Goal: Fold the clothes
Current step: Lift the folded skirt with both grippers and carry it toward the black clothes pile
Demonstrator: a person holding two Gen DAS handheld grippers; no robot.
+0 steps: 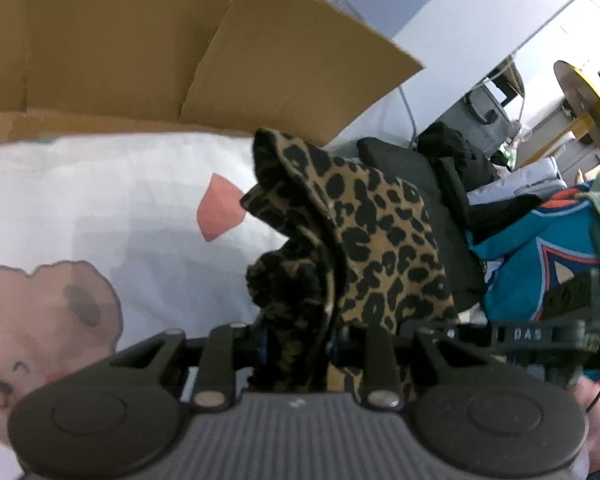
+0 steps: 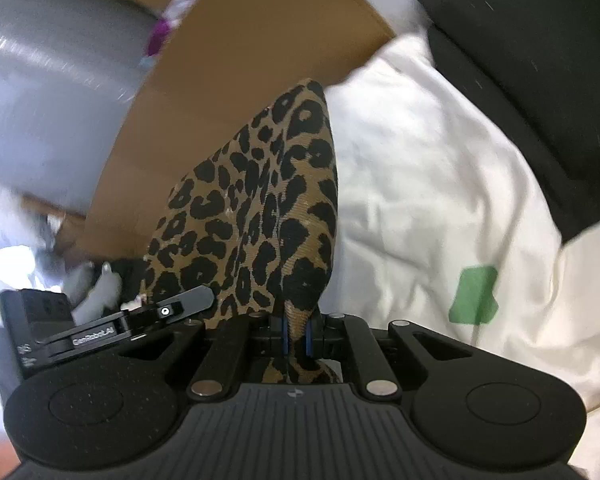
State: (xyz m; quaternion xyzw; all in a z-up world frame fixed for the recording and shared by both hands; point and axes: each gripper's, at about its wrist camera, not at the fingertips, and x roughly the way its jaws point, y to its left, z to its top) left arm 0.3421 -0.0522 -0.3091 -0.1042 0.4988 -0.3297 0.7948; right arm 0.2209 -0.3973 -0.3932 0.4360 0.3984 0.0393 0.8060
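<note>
A leopard-print garment [image 1: 380,232] is held up off the white bed sheet [image 1: 140,200] by both grippers. My left gripper [image 1: 298,340] is shut on a thick bunched fold of it, which fills the gap between the blue pads. In the right wrist view the same leopard-print garment [image 2: 268,208] rises as a taut pointed flap, with my right gripper [image 2: 296,336] shut tightly on a thin edge of it. The other gripper's body [image 2: 100,328] shows at lower left in that view.
A brown cardboard box [image 1: 140,40] stands behind the white sheet with its bear print [image 1: 40,320]. A pile of clothes lies at the right: black items [image 1: 440,168] and a teal jersey [image 1: 540,264]. A black garment [image 2: 540,100] lies on the sheet [image 2: 420,200] at the upper right.
</note>
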